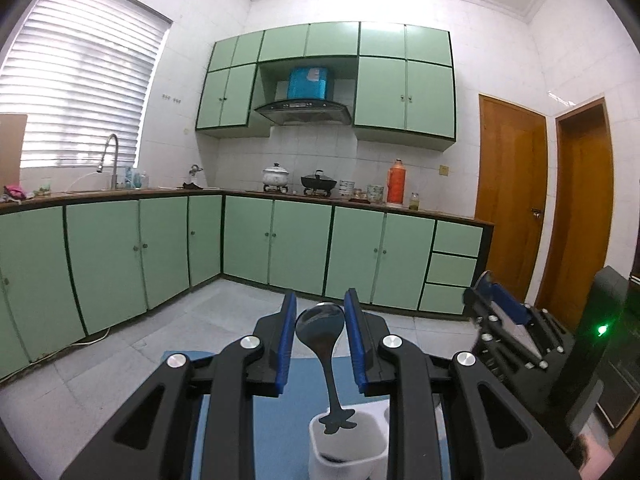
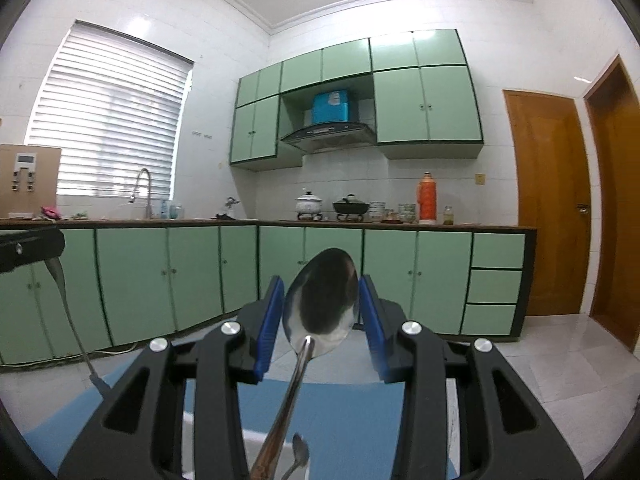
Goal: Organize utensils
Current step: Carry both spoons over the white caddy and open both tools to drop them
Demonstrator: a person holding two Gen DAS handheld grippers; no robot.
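Note:
In the left wrist view my left gripper (image 1: 321,305) has its jaws around the bowl of a small steel spoon (image 1: 320,326). The spoon's decorated handle end hangs in the mouth of a white holder cup (image 1: 347,454) on a blue mat (image 1: 276,420). In the right wrist view my right gripper (image 2: 320,292) grips a large steel spoon (image 2: 322,300) by its bowl, handle pointing down toward the white holder (image 2: 256,452), where another small spoon (image 2: 300,450) stands. The right gripper also shows at the right of the left wrist view (image 1: 496,300). The small spoon hangs at the left of the right wrist view (image 2: 68,312).
Green kitchen cabinets (image 1: 280,248) line the far wall, with a stove with pots (image 1: 296,182), an orange thermos (image 1: 395,182) and a sink tap (image 1: 110,160) on the counter. Wooden doors (image 1: 512,196) stand at the right. A black appliance with a green light (image 1: 604,330) is close on the right.

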